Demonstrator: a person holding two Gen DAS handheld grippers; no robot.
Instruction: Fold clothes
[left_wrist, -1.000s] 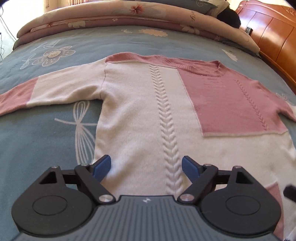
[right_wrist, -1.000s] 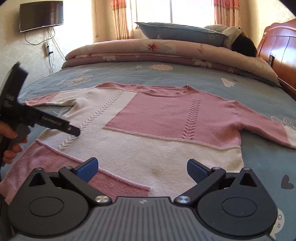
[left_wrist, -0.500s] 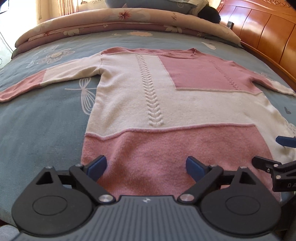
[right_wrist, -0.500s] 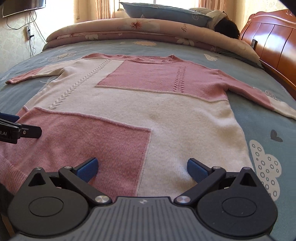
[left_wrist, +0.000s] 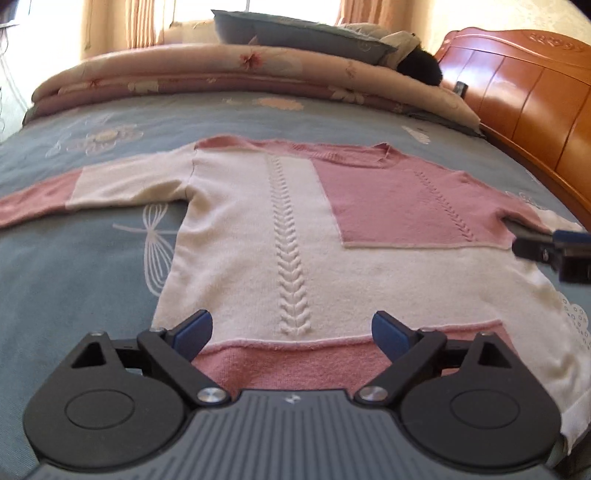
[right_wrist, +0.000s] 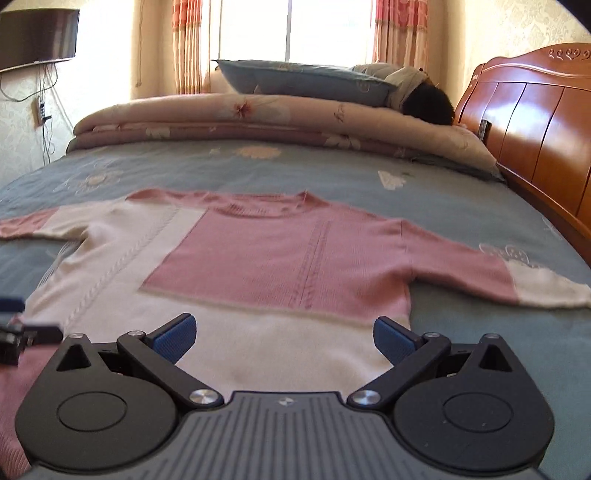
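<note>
Left tool (left_wrist: 291, 329) and right tool (right_wrist: 283, 336), lower centre of their frames: both released, jaws spread, nothing between the pads. The pink-and-cream sweater (left_wrist: 295, 229) lies flat, sleeves out, across the bed (left_wrist: 110, 258). Folding likely goes best with each tool pinching a hem corner or sleeve evenly. No readable writing; only small emblems on the tool bodies.

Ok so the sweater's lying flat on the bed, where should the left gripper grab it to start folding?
Probably the cuff of the sleeve that stretches out to the left of the sweater. It lies straight and flat on the bedspread, so come in low from its outer end, one finger under the edge. The left gripper is open and empty.
</note>
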